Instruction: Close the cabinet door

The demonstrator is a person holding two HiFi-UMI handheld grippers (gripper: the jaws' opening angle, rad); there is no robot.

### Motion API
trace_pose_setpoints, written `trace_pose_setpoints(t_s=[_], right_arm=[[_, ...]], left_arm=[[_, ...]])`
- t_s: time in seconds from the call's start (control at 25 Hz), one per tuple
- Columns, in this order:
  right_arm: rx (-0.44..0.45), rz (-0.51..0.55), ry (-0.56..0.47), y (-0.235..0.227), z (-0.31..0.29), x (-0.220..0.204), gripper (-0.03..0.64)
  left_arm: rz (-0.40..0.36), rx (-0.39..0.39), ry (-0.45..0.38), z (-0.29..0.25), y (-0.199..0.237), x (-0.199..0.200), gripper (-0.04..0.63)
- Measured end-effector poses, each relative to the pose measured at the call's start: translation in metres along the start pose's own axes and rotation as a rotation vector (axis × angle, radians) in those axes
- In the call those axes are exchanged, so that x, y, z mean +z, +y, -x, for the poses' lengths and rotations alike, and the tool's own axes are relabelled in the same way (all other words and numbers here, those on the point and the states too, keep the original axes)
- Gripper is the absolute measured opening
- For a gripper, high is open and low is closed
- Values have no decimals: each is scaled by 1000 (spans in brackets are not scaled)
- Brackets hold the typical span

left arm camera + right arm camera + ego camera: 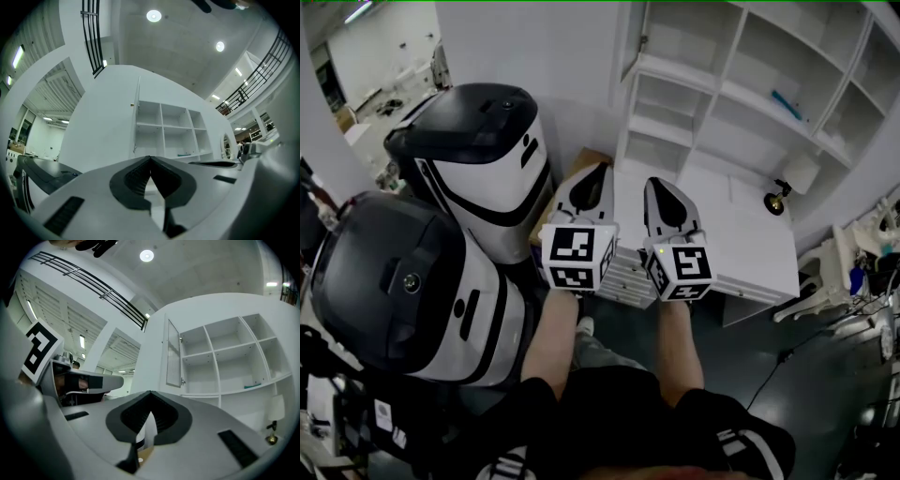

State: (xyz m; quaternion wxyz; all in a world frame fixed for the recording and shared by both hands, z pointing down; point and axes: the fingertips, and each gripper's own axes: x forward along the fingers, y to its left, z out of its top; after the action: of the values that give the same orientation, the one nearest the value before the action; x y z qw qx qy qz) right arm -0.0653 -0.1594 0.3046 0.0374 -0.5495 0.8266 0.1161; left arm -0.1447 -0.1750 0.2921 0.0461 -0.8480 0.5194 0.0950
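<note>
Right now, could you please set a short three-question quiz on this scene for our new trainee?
1. True or false: the white hinged cabinet door stands open beside the white open-fronted shelf unit.
2. The left tongs are: A) shut on nothing; B) shut on a cloth; C) wide open.
3. Fill in: the small flat object lying on a shelf is ___ in colour.
Key: 1 true; 2 A; 3 teal.
</note>
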Motion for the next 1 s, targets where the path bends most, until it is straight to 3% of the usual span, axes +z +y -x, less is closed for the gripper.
trace_pose_setpoints(t_s=[0.2, 0.76, 1.0], right_arm=[[-14, 28, -44, -14, -29, 15, 15], [9, 147, -118, -14, -116, 37, 17], [23, 194, -171, -15, -142, 60, 17]], left_arm=[[-46, -70, -78, -28, 16, 27, 12], [-204, -113, -178, -101, 66, 80, 12], [-206, -139, -207, -125, 82, 94, 12]])
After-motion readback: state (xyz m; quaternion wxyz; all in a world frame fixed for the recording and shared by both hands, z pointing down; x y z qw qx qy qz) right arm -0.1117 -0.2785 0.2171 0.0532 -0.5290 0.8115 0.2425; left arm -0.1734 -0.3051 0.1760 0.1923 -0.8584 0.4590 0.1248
